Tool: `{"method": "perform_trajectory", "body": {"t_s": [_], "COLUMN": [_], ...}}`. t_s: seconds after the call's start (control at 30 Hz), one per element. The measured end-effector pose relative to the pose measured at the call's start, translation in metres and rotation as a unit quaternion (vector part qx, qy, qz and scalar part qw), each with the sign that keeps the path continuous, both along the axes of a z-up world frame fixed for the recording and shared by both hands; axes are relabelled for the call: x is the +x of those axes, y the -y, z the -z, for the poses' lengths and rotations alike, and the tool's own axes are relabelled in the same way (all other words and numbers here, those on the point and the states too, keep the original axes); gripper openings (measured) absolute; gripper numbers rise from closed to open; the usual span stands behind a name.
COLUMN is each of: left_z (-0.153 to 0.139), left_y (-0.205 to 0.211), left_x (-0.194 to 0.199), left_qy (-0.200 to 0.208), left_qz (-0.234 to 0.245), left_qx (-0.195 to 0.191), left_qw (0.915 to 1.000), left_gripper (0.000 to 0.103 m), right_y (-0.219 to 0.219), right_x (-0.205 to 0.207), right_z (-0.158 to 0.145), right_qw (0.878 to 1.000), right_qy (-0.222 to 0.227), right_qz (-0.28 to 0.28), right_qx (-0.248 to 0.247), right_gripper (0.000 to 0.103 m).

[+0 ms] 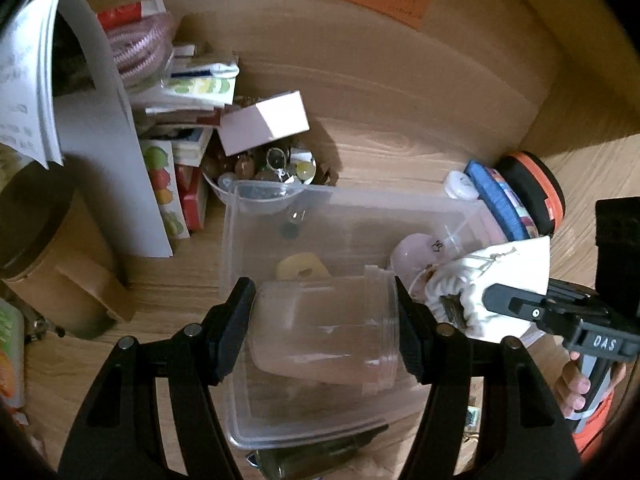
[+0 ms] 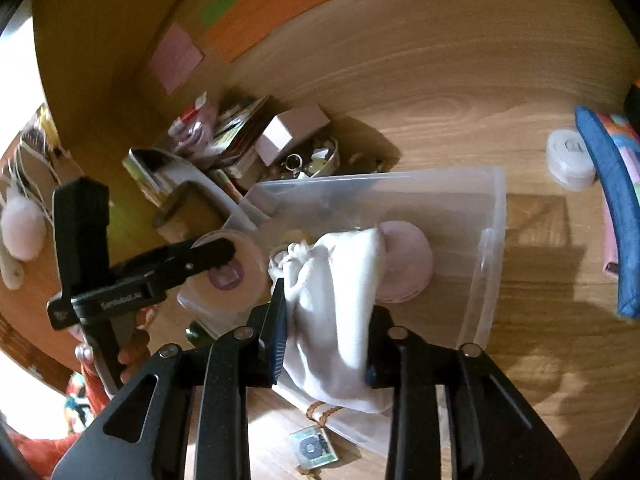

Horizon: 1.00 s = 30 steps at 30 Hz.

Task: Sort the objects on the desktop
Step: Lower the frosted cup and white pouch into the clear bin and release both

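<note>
My left gripper (image 1: 325, 322) is shut on a clear plastic jar (image 1: 324, 328), held on its side over a clear plastic bin (image 1: 240, 224). My right gripper (image 2: 326, 334) is shut on a white drawstring pouch (image 2: 340, 300), held over the same bin (image 2: 486, 264). In the left wrist view the pouch (image 1: 500, 280) and right gripper (image 1: 516, 304) are at the bin's right side. In the right wrist view the left gripper (image 2: 200, 260) holds the jar (image 2: 240, 268) at the bin's left. A pink round item (image 2: 408, 268) and a yellowish ring (image 1: 300, 266) lie inside the bin.
A small bowl of trinkets (image 1: 264, 172), a pink box (image 1: 264, 122) and stacked packets (image 1: 192, 92) sit behind the bin. A brown cup (image 1: 52, 272) is left. A white round case (image 2: 570, 160), blue-edged pouch (image 2: 612, 208) and small tag (image 2: 314, 448) lie on the wooden desk.
</note>
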<state>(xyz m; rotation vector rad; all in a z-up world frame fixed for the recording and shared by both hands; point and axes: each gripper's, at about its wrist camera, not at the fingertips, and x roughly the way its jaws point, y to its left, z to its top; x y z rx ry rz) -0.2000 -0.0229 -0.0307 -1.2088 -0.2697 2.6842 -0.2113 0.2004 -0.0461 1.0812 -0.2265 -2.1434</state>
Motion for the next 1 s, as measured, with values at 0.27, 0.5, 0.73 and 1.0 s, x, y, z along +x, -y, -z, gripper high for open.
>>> {"method": "perform_trajectory", "body": {"t_s": [0.27, 0.5, 0.73, 1.0], "left_z": [0.003, -0.011, -0.023, -0.031], "left_y": [-0.013, -0.012, -0.008, -0.003], "left_x": [0.002, 0.013, 0.034, 0.066], "left_qy": [-0.014, -0.040, -0.063, -0.082], "left_qz": [0.007, 0.005, -0.009, -0.018], "left_qx": [-0.041, -0.049, -0.075, -0.087], "left_qw": [0.9990, 0.9980, 0.9951, 0.9927], "left_gripper": [0.065, 0.066, 0.073, 0.082], "right_y": [0.017, 0.008, 0.002, -0.002], "right_x": [0.009, 0.020, 0.040, 0.079], "right_z": [-0.001, -0.020, -0.036, -0.053], "right_qw": [0.998, 0.996, 0.992, 0.985], "right_qy": [-0.037, -0.071, -0.096, -0.141], "right_qz": [-0.003, 0.025, 0.049, 0.061], "right_qx": [0.053, 0.050, 0.062, 0.080], "right_gripper": [0.046, 0.066, 0.068, 0.071]}}
